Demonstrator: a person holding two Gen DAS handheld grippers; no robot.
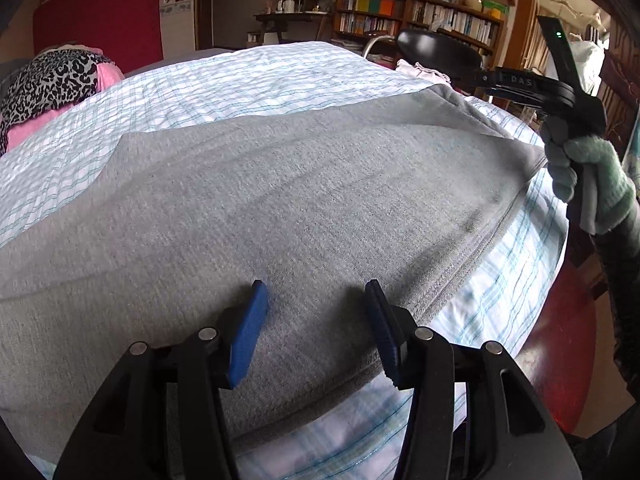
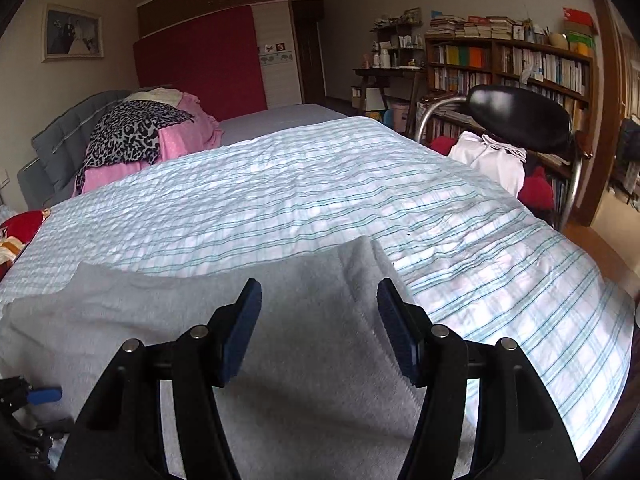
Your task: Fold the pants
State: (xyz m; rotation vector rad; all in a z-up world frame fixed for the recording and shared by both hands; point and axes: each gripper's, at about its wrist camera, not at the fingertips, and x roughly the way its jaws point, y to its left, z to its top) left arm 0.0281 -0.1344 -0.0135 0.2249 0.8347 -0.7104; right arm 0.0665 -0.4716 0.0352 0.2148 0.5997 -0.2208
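The grey pants (image 1: 280, 208) lie spread flat on the bed (image 1: 248, 80), over its striped sheet, near the bed's near edge. A ribbed band, probably the waistband, runs along the pants' right side in the left wrist view; in the right wrist view the far end of the pants (image 2: 352, 264) shows a split between two layers or legs.

The left hand-held gripper (image 1: 316, 312) hovers just above the pants, close to that ribbed edge, its fingers (image 1: 248, 328) apart and holding nothing. The right hand-held gripper (image 2: 318, 320) hangs over the pants' far end, jaws likewise apart and empty. Its body, gripped in a gloved hand (image 1: 580, 176), shows to the right of the pants in the left wrist view.

Beyond the pants stand a chair (image 2: 520, 116) and a bookshelf (image 2: 508, 64); a leopard-print cloth (image 2: 128, 132) lies at the bed's head.

This looks like the start of a fold: neither edge is gripped yet. The next move probably calls for both to pinch one edge and carry it across, keeping the cloth level.
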